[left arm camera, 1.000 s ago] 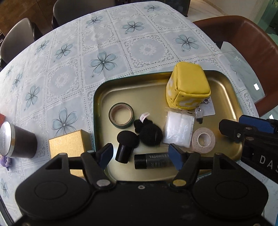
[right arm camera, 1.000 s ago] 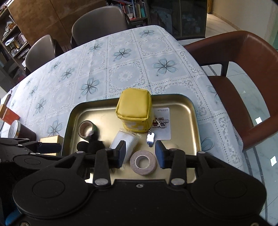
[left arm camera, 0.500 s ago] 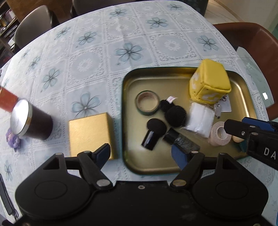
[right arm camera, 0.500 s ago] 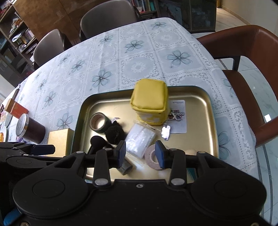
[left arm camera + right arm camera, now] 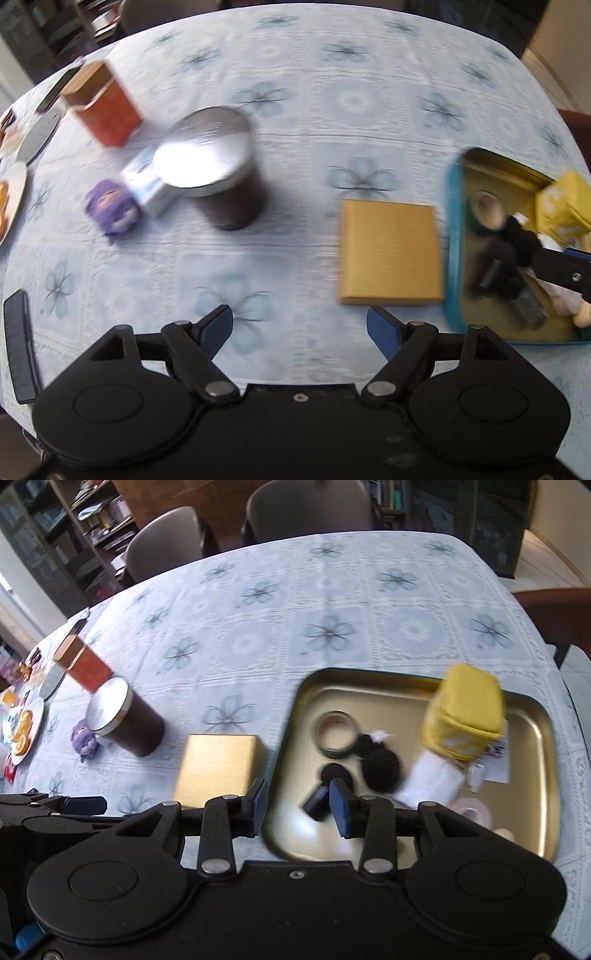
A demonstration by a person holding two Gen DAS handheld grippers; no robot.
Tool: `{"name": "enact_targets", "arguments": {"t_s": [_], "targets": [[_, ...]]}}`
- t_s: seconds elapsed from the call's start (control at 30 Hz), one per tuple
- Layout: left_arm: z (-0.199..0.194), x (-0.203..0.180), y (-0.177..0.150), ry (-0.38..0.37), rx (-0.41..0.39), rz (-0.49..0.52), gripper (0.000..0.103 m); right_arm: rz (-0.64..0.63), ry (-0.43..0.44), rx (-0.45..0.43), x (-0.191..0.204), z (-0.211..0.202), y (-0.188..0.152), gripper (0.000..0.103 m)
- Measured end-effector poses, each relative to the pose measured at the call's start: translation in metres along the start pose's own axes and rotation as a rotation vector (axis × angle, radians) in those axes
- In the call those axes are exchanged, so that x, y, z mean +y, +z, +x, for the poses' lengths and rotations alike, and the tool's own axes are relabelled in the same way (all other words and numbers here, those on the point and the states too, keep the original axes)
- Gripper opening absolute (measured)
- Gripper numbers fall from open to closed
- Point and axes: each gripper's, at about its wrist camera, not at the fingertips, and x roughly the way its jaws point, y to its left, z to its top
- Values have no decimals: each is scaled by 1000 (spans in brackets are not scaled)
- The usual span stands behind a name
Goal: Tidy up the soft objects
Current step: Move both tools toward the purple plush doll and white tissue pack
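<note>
Motion smears my left view: the purple toy (image 5: 110, 206) at left is featureless, and the tray (image 5: 452, 236) is cut off by the right edge.

Bystander objects on the floral tablecloth (image 5: 332, 590), left of the tray.

Gold box (image 5: 218, 768) lies flat, just beside the tray's left rim. Further left, dark cylindrical canister (image 5: 129, 720) with silver lid stands upright. Orange-red carton (image 5: 103, 107) stands beyond it, tilted in the left wrist view. Small white-and-blue box (image 5: 144, 181) sits touching the canister's left side, exact contact blurred. Plate with orange slices (image 5: 26, 727) at far left edge. Black flat device (image 5: 18, 350) lies near the left table edge. Two grey chairs (image 5: 166, 542) at far side; brown chair (image 5: 554, 609) at right. Bookshelves (image 5: 74, 524) behind.
</note>
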Motion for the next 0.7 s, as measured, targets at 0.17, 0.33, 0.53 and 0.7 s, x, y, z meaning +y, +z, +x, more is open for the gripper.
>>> {"name": "enact_targets", "arguments": {"t_s": [0.17,0.33,0.53,0.7], "targets": [[12,84,10,11,26,-97,78,-97,19,-5,71,13,15,41],[24,160,22,68,22,-166,78,-198,56,-22,147,33,36,41],[43,233,28,82,61,-247,78,-325,80,-42,230,66,54,41],[60,272,21,58,98,-291,78,-391,104,-10,277,102,64,41]]}}
